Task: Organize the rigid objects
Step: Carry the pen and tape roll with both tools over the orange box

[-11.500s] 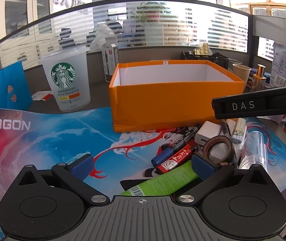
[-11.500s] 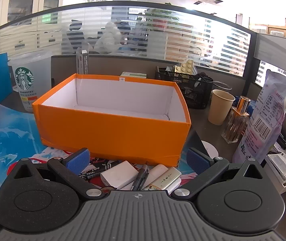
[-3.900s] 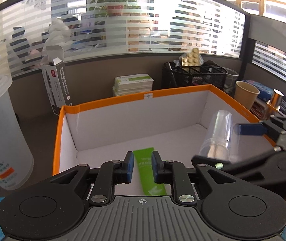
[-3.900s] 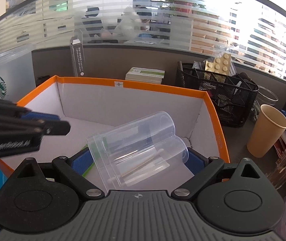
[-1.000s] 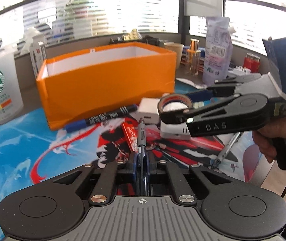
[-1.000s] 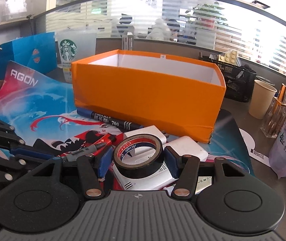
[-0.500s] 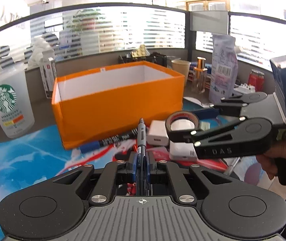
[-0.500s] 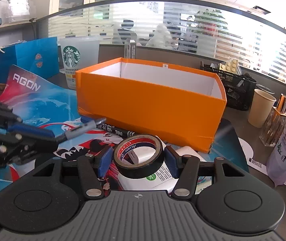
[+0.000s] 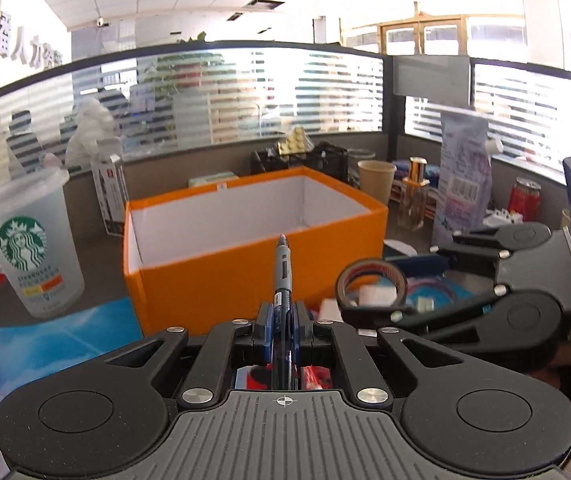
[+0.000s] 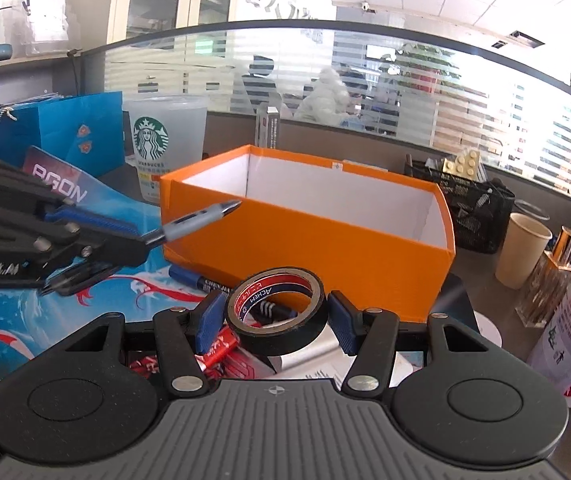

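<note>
Clamped on the pen by the left gripper, on the tape roll by the right gripper. Both short of the orange box; best carried clear over its near wall before parting fingers.

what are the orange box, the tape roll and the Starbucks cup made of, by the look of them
Orange box: likely cardboard, with a matte orange outside, a white inside and thin folded walls.
Tape roll: glossy black tape, probably vinyl, wound on a printed core that looks like card; the right gripper is clamped on it.
Starbucks cup: frosted, translucent plastic with a printed green logo.
</note>
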